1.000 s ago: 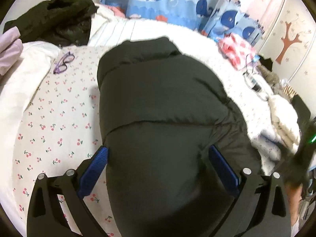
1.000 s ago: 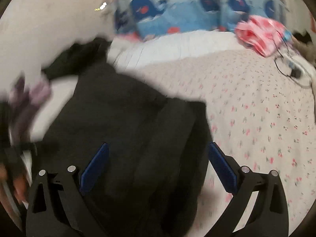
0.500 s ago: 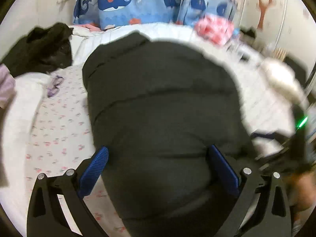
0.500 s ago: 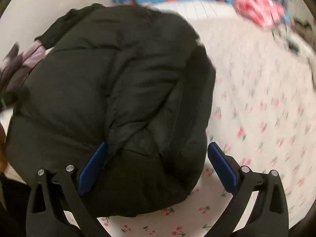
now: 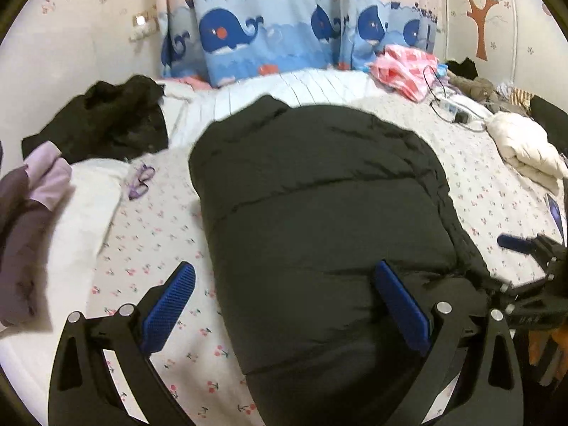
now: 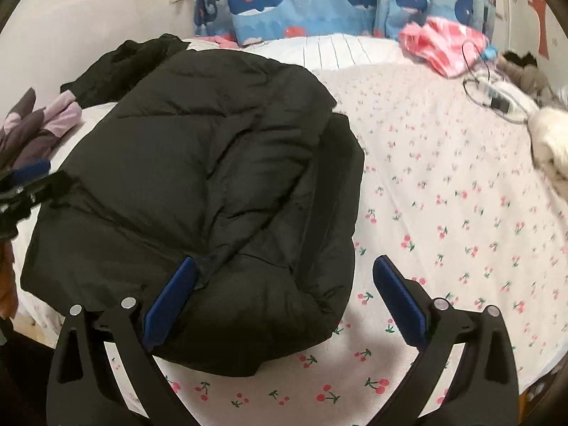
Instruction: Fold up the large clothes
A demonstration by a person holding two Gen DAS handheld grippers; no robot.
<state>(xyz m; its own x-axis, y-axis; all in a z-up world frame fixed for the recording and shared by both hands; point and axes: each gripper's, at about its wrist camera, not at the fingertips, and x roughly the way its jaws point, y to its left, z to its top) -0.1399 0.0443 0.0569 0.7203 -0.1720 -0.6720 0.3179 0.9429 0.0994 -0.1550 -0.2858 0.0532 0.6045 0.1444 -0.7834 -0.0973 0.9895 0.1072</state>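
Black puffer jacket (image 5: 319,213) sits folded on the bed (image 6: 443,195). Left gripper (image 5: 284,305) and right gripper (image 6: 280,298) hover wide open, empty (probably ready to tidy the bundle).

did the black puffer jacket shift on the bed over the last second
Cannot tell. The black puffer jacket keeps its spot beside the purple glasses; its changing framing comes from the cameras moving, and both grippers are open above it.

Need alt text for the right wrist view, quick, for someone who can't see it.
A folded black puffer jacket lies on a cherry-print bedsheet, with the open right gripper above its near edge, holding nothing. A whale-print curtain hangs behind the bed, and other clothes sit at the edges.
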